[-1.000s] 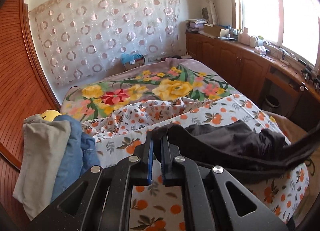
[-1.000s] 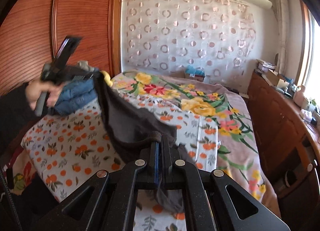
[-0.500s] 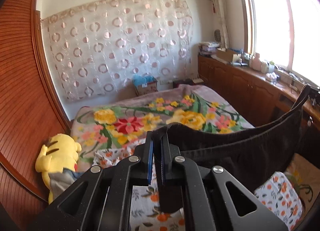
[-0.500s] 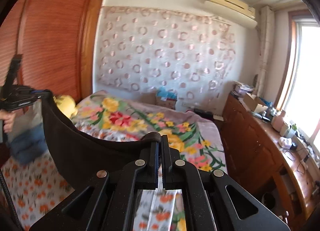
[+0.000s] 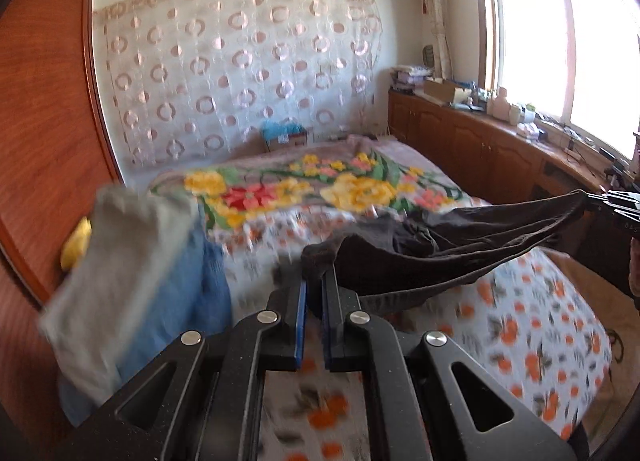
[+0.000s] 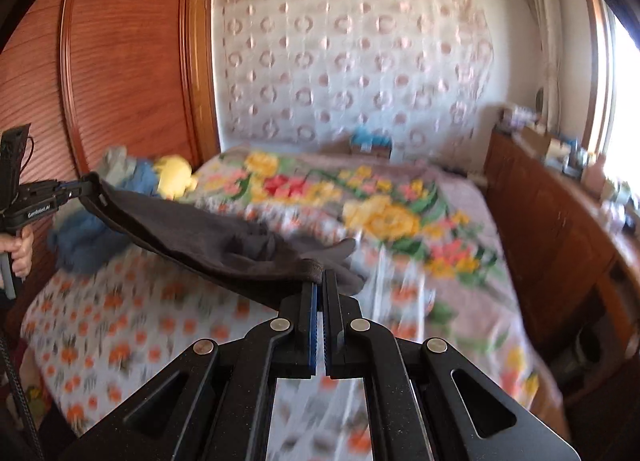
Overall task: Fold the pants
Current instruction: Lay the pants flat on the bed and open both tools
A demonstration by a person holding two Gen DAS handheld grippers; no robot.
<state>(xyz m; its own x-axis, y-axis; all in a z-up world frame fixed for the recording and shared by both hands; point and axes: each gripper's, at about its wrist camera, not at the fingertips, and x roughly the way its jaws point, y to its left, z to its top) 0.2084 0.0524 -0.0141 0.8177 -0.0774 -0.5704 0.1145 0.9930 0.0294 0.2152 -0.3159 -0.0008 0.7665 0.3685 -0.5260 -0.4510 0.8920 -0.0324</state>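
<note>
Dark brown pants hang stretched above the bed, pinched at both ends. At nine o'clock in the left wrist view, grey and blue clothes lie piled by the wardrobe. At six o'clock the left gripper is clamped on one end of the pants; at three o'clock the right gripper clamps the other end. On the bed's far edge, at twelve o'clock, a cardboard box holds something blue, too blurred to identify.
</note>
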